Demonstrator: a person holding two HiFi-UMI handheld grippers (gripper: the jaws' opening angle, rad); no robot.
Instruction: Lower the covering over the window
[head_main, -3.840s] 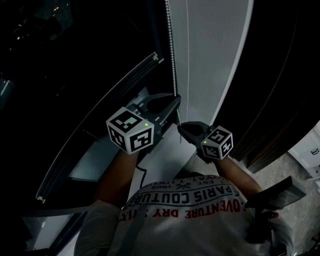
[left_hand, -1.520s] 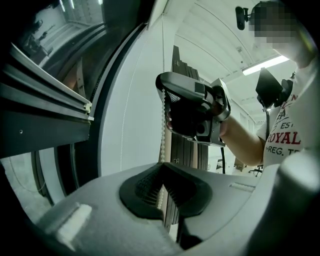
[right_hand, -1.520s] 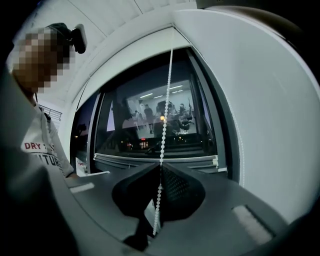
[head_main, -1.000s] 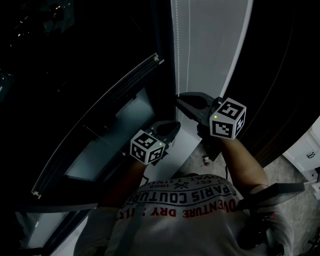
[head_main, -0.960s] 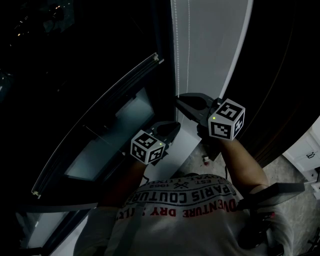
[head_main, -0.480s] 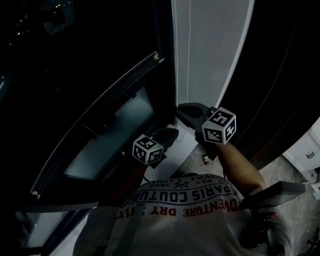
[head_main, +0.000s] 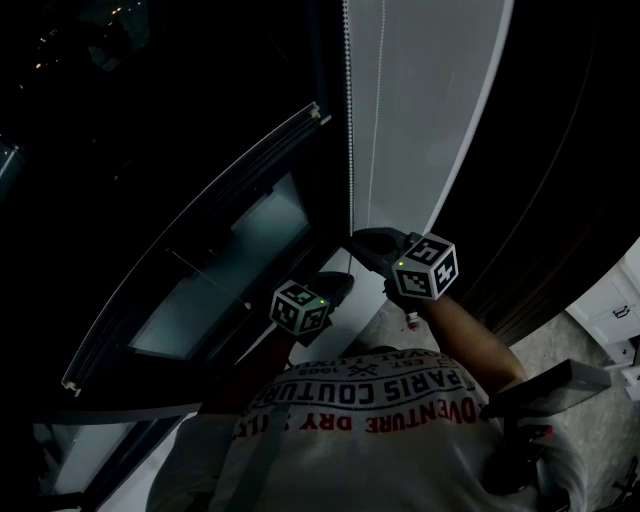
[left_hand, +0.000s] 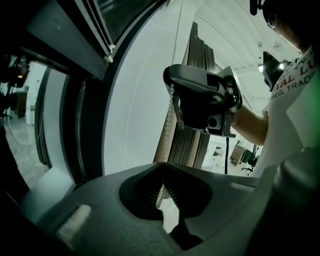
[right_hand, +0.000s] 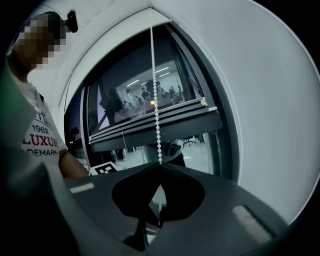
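A white bead chain (head_main: 348, 120) hangs beside the dark window, next to a pale wall strip (head_main: 420, 100). The roller blind's bottom bar (head_main: 200, 240) runs slantwise across the glass and shows as a dark rail (right_hand: 155, 125) in the right gripper view. My right gripper (head_main: 352, 238) is shut on the chain (right_hand: 154, 90), which enters its tips (right_hand: 160, 165). Lower and nearer to me, my left gripper (head_main: 347, 280) is shut on the same chain (left_hand: 170, 130), whose beads pass through its pads (left_hand: 161, 167). The right gripper (left_hand: 200, 100) sits just above it.
The window glass (right_hand: 135, 95) reflects a lit room. A dark frame post (left_hand: 87, 125) stands at the left of the chain and dark panelling (head_main: 560, 180) at the right. A pale sill (head_main: 215, 270) lies below the bar. A white cabinet (head_main: 615, 300) is at the far right.
Both grippers have moved down along the chain, still shut on it, the right one staying above the left. The blind's bottom bar shows no clear shift.
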